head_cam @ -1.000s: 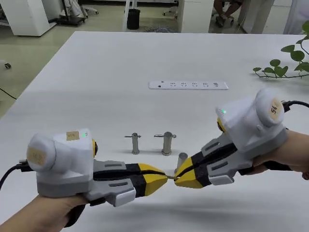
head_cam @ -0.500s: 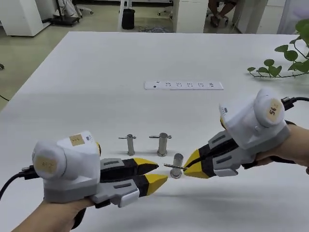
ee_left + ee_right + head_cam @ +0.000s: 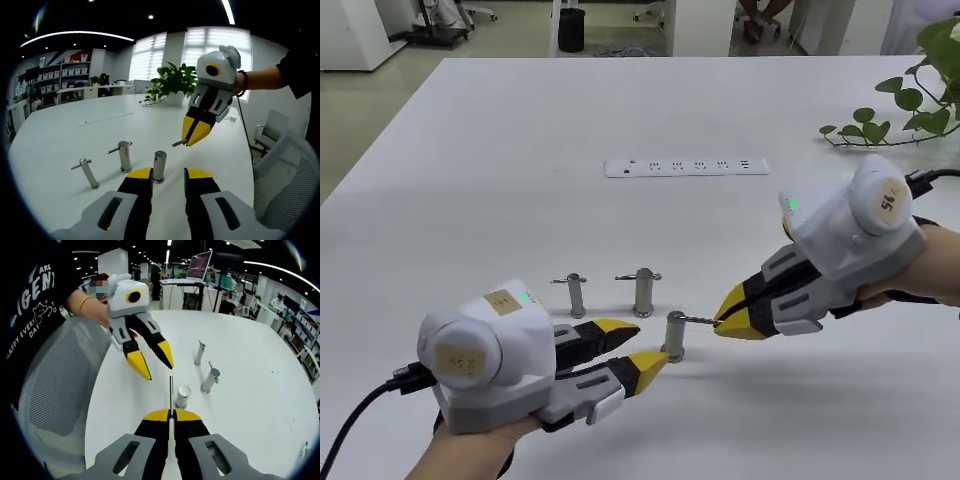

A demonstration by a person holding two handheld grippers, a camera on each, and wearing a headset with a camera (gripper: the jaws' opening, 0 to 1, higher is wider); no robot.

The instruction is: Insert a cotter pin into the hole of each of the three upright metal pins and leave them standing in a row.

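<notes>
Three metal pins [image 3: 576, 296] [image 3: 643, 292] [image 3: 674, 335] are being shown. Three cotter pins [image 3: 563, 281] [image 3: 625, 277] [image 3: 698, 321] are being counted, one between the fingers [image 3: 738, 310] of the right gripper [image 3: 718, 322].

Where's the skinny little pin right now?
In the head view, the cotter pin is pinched in the right gripper, just right of the nearest metal pin.

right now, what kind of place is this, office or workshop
Most likely an open-plan office or lab rather than a workshop: a big white table carrying a power strip, a mesh office chair, a leafy plant and stocked shelves along the far wall.
</notes>
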